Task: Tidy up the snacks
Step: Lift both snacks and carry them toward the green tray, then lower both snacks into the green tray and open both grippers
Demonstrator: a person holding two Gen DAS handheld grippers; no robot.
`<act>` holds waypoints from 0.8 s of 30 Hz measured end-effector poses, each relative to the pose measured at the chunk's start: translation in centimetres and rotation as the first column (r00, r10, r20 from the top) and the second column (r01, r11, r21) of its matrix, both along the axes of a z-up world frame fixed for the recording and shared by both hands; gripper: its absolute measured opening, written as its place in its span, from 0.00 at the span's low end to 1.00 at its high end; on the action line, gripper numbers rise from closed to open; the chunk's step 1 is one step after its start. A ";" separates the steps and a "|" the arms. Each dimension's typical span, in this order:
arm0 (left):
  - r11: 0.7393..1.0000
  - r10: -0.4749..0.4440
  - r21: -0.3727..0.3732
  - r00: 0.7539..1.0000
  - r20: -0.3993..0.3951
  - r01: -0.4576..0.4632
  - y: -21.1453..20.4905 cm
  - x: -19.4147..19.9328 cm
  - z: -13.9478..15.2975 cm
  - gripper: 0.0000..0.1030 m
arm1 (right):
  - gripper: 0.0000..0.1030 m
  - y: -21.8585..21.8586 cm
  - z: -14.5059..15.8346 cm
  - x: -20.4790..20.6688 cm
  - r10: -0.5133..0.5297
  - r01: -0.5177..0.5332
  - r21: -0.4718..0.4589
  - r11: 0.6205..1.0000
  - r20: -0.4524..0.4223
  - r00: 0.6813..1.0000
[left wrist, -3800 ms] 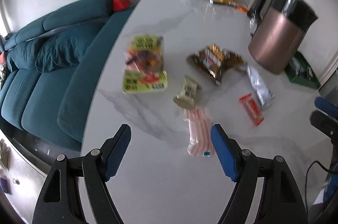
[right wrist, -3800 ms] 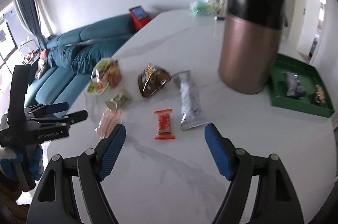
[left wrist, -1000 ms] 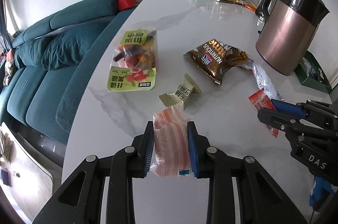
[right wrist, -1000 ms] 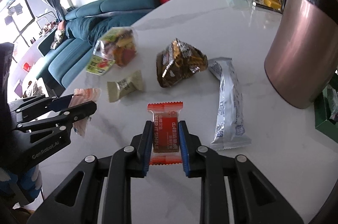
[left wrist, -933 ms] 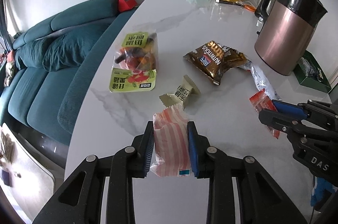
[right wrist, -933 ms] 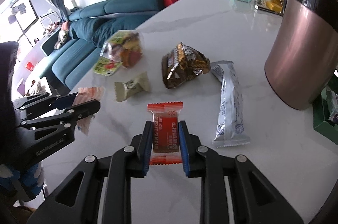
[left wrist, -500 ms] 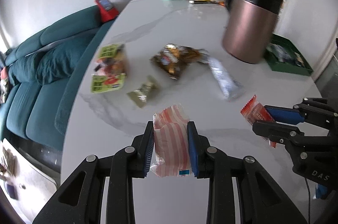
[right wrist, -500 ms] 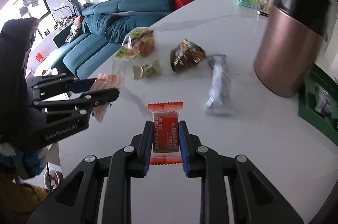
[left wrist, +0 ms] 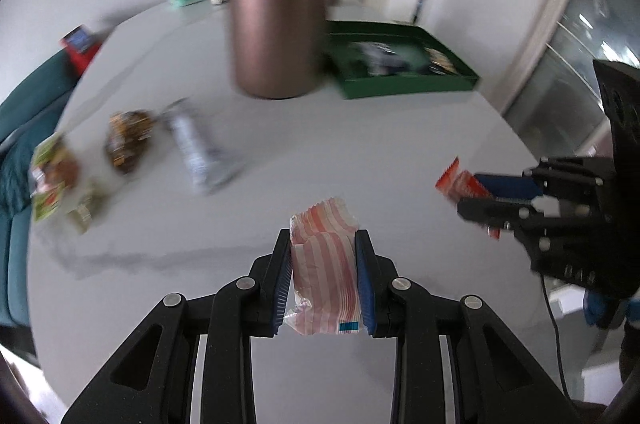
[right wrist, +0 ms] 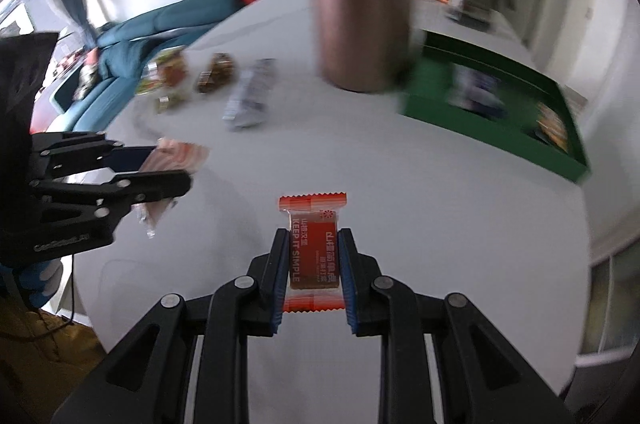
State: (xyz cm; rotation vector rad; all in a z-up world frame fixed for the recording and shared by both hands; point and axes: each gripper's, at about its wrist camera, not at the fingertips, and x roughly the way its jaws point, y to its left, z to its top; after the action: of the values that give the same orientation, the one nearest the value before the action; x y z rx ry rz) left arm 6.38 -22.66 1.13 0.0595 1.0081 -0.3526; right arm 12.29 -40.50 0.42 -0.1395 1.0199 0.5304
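My left gripper (left wrist: 323,256) is shut on a pink-and-white striped snack packet (left wrist: 325,264) and holds it above the white marble table (left wrist: 280,364). My right gripper (right wrist: 313,252) is shut on a small red snack bar wrapper (right wrist: 313,252), also held above the table. Each gripper shows in the other's view: the right one with the red wrapper (left wrist: 460,184), the left one with the striped packet (right wrist: 176,156). A green tray (left wrist: 400,64) (right wrist: 496,112) with a few packets inside lies ahead, to the right of a copper kettle (left wrist: 276,8) (right wrist: 362,8).
On the table's left lie a silver packet (left wrist: 196,144), a brown snack bag (left wrist: 128,140), a small tan packet (left wrist: 84,208) and a green-labelled snack bag (left wrist: 50,176). A teal sofa (right wrist: 160,20) runs along the far left. Jars and clutter stand at the far end.
Both grippers, holding their snacks, have swung right toward the kettle and green tray. The loose snacks have slid to the left of both views. The views are motion-blurred.
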 end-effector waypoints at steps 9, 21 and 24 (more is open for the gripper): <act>0.992 -0.128 0.003 0.992 0.007 0.128 -9.2 3.1 1.1 0.25 | 0.00 -12.4 0.7 2.6 -0.198 0.199 -0.030 0.980 0.043 0.979; 0.999 -0.031 0.041 0.990 0.135 0.025 -16.0 15.1 5.7 0.25 | 0.00 -18.0 4.7 14.5 -0.245 0.245 0.030 0.969 0.227 0.943; 0.998 0.028 0.051 0.988 0.150 -0.036 -17.4 18.8 5.8 0.25 | 0.00 -17.6 5.0 18.2 -0.239 0.234 0.049 0.971 0.260 0.936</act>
State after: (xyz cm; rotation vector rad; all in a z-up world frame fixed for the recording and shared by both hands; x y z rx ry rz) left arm 25.22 -40.10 6.92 0.1161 0.8691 -0.2880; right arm 30.46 -58.12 5.45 -0.0682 0.7574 0.2907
